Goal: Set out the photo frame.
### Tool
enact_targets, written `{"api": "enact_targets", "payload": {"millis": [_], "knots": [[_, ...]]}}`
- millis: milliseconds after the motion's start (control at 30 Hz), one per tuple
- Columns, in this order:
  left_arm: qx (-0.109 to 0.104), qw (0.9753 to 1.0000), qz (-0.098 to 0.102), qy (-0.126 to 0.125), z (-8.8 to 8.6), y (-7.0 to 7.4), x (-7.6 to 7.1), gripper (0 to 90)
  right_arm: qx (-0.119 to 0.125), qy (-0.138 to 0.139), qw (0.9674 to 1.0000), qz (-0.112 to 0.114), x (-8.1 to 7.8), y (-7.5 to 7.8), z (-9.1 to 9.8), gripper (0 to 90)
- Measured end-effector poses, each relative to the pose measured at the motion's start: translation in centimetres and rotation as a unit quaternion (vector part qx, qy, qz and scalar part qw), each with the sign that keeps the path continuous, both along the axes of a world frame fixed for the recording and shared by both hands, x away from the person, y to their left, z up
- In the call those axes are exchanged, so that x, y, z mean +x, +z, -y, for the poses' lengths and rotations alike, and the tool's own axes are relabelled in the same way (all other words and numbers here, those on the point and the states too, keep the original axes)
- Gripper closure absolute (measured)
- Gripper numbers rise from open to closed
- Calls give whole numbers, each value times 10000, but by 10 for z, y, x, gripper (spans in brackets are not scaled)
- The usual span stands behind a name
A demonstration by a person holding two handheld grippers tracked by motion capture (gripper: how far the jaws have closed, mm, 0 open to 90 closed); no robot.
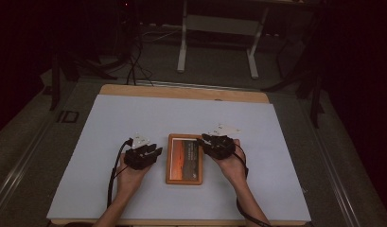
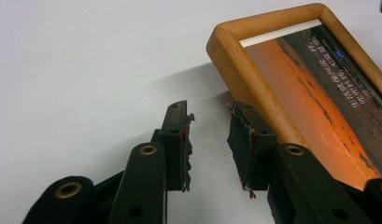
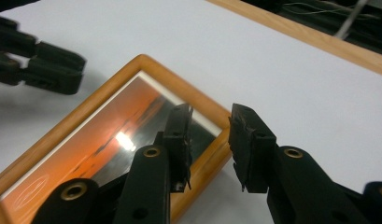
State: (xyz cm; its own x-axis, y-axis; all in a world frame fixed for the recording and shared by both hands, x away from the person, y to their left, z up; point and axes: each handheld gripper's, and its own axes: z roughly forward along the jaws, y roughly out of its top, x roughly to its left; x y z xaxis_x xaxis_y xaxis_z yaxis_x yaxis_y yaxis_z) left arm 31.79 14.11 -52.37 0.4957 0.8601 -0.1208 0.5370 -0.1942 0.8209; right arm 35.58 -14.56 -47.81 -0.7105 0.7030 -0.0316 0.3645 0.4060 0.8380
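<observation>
A wooden picture frame (image 1: 184, 159) with an orange sunset print lies flat on the white mat (image 1: 134, 118), between my two hands. My left gripper (image 1: 155, 152) rests just off the frame's left side. In the left gripper view its jaws (image 2: 209, 116) stand open over bare mat, with the frame's wooden rail (image 2: 254, 79) just past the right-hand jaw. My right gripper (image 1: 204, 141) hovers over the frame's far right corner. In the right gripper view its jaws (image 3: 209, 116) are open above that corner (image 3: 212, 149) and grip nothing. The left gripper (image 3: 39, 60) shows at that view's upper left.
The mat covers a wooden table whose far edge (image 1: 181, 92) shows as a light strip. Behind it stand the white legs of a desk (image 1: 182, 42) and loose cables (image 1: 132, 66) on a dark floor. Bare mat lies around the frame on all sides.
</observation>
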Motion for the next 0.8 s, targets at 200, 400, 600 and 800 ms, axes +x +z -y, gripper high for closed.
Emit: {"api": "enact_targets", "payload": {"millis": [200,400,600,800], "knots": [[-21,10000,-20,15,-1,-1,1,661,59,-96,9999,32,6,0,-4,734],[22,10000,-31,22,-1,-2,2,658,23,-68,10000,10,10,-4,-8,897],[8,10000,-55,1,1,-4,3,658,-315,53,9995,-21,16,-13,-18,898],[18,10000,-56,1,0,-4,3,655,-386,6,9992,-47,20,-18,-23,898]]}}
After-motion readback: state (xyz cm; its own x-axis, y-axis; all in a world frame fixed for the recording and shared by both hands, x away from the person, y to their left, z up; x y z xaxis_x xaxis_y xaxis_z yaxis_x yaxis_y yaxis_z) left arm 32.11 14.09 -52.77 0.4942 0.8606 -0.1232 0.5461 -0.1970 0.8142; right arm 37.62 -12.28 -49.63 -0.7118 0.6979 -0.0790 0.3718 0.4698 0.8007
